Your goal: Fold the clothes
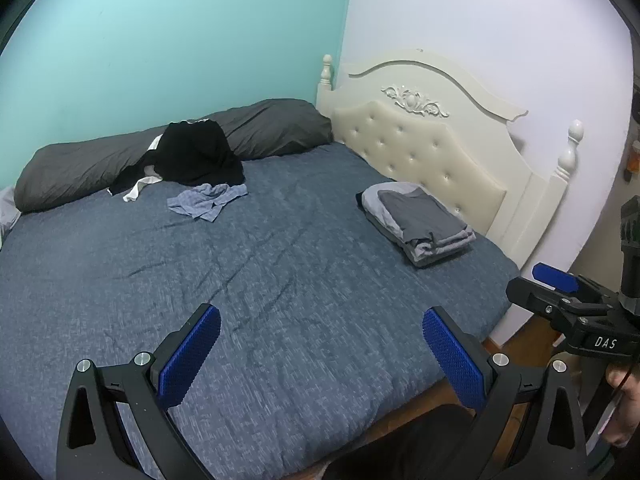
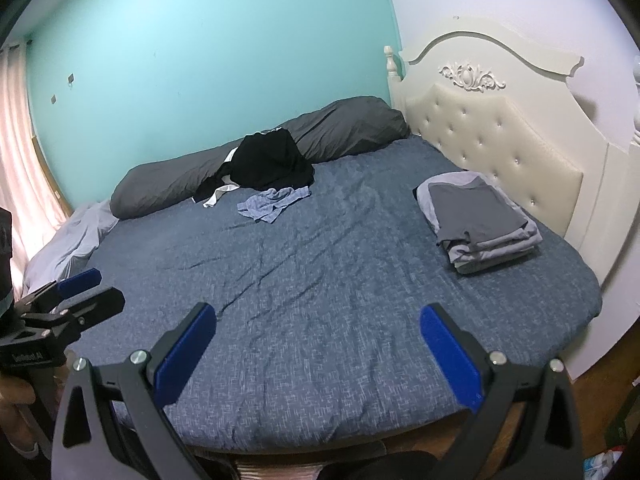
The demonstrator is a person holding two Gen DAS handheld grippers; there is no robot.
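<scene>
**Both grippers empty at the near edge, unfolded clothes far across the bed**

- Left gripper (image 1: 320,356): jaws spread wide, nothing between the blue pads, hovering over the near edge of the blue bedspread (image 1: 280,264)
- Right gripper (image 2: 318,354): same, wide open and empty, over the same edge
- Light blue garment (image 1: 206,200): crumpled, lies far ahead and a little left of both jaws, long axis roughly crosswise to the fingers
- Black garment pile (image 1: 196,156): just behind it, touching the grey bolster (image 1: 88,168) along the teal wall
- Folded stack (image 1: 420,222): grey, by the headboard (image 1: 432,148), ahead and to the right, looks finished
- Judgement: the blue piece is likely next; the left gripper sits slightly nearer its side, though both need a long forward reach
- No cloth touches either gripper
</scene>
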